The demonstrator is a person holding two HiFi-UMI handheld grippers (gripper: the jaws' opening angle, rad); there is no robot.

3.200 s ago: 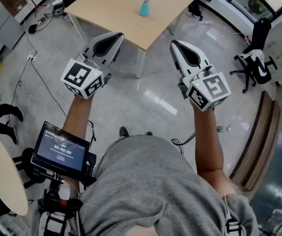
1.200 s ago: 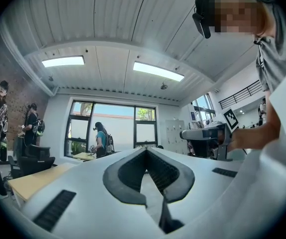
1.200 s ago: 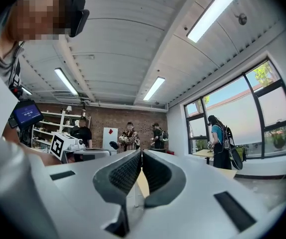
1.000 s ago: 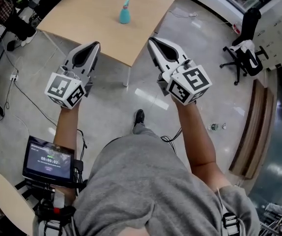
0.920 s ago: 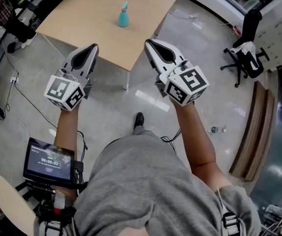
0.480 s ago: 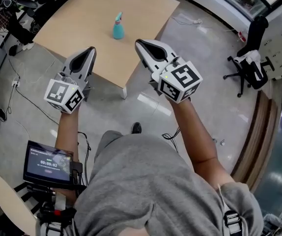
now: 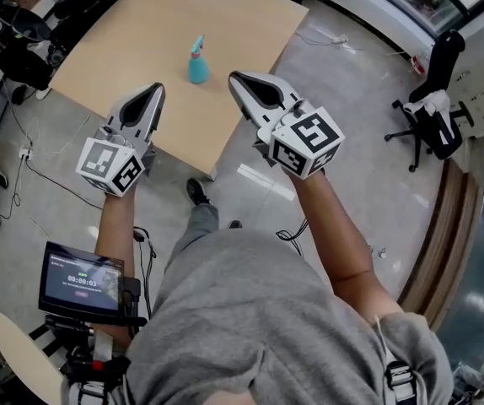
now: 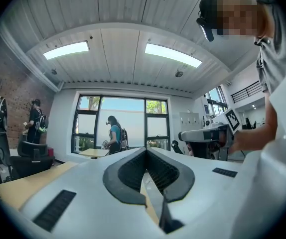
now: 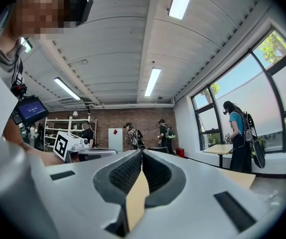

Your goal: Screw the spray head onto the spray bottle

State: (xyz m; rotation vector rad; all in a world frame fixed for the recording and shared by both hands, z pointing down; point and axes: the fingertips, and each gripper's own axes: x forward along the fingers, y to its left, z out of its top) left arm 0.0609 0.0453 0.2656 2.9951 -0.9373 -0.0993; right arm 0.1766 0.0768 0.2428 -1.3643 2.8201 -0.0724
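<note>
Spray bottle [image 7: 196, 61] upright on table [image 7: 124, 40] | left gripper [image 7: 155, 88] fingers closed, empty | right gripper [image 7: 234, 78] fingers closed, empty

teal spray bottle [image 7: 196, 61], upright — on table [image 7: 141, 24]

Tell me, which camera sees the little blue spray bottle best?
The head view. It looks down on the spray bottle, standing upright on the wooden table, so its whole shape shows. The left gripper view and the right gripper view look out across the room and ceiling; the bottle appears in neither.
</note>
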